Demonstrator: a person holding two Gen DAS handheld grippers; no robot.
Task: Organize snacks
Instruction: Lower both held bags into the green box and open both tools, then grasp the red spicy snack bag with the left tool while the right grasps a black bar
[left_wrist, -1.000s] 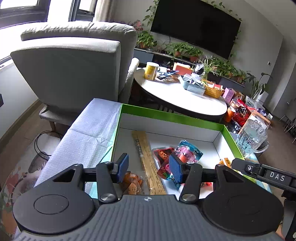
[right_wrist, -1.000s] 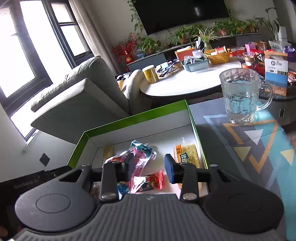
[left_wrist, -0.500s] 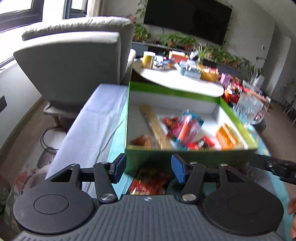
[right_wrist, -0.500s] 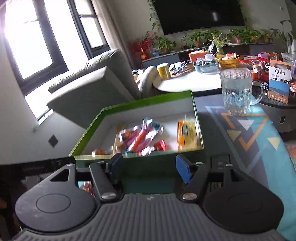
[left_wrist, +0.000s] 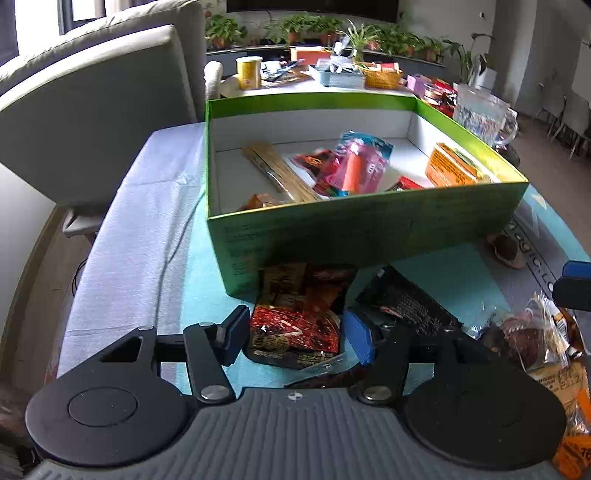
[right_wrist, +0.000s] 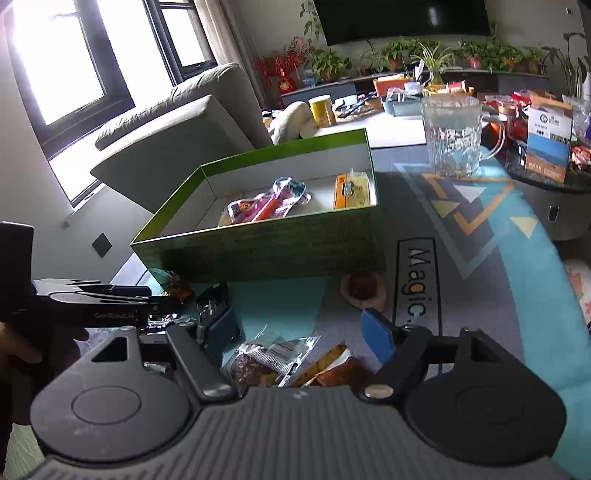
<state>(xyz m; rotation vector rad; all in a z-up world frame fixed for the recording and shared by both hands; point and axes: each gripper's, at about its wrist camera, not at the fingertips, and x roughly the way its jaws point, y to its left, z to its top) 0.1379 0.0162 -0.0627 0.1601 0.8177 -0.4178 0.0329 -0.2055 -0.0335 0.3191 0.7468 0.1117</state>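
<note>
A green box (left_wrist: 351, 229) (right_wrist: 258, 251) on the teal mat holds a pink packet (left_wrist: 360, 166), a long tan packet (left_wrist: 280, 173) and an orange packet (left_wrist: 448, 168). Loose snacks lie in front of it. My left gripper (left_wrist: 297, 334) hangs low over a red packet (left_wrist: 295, 328). Its jaws are opening and the pads stand clear of the packet's sides. A black packet (left_wrist: 406, 306) lies just right of it. My right gripper (right_wrist: 299, 332) is open above a clear-wrapped brown cake (right_wrist: 266, 358) and an orange wrapper (right_wrist: 328, 365), touching neither.
A small round brown snack (right_wrist: 364, 288) sits against the box's front wall. A glass mug (right_wrist: 454, 136) stands behind the box to the right. A grey armchair (left_wrist: 92, 110) and a cluttered white round table (right_wrist: 391, 125) are beyond. The left gripper (right_wrist: 110, 299) shows side-on at the left.
Both grippers have pulled back from over the box and sunk toward the loose packets in front of it. The right jaws have spread much wider, the left a little.
</note>
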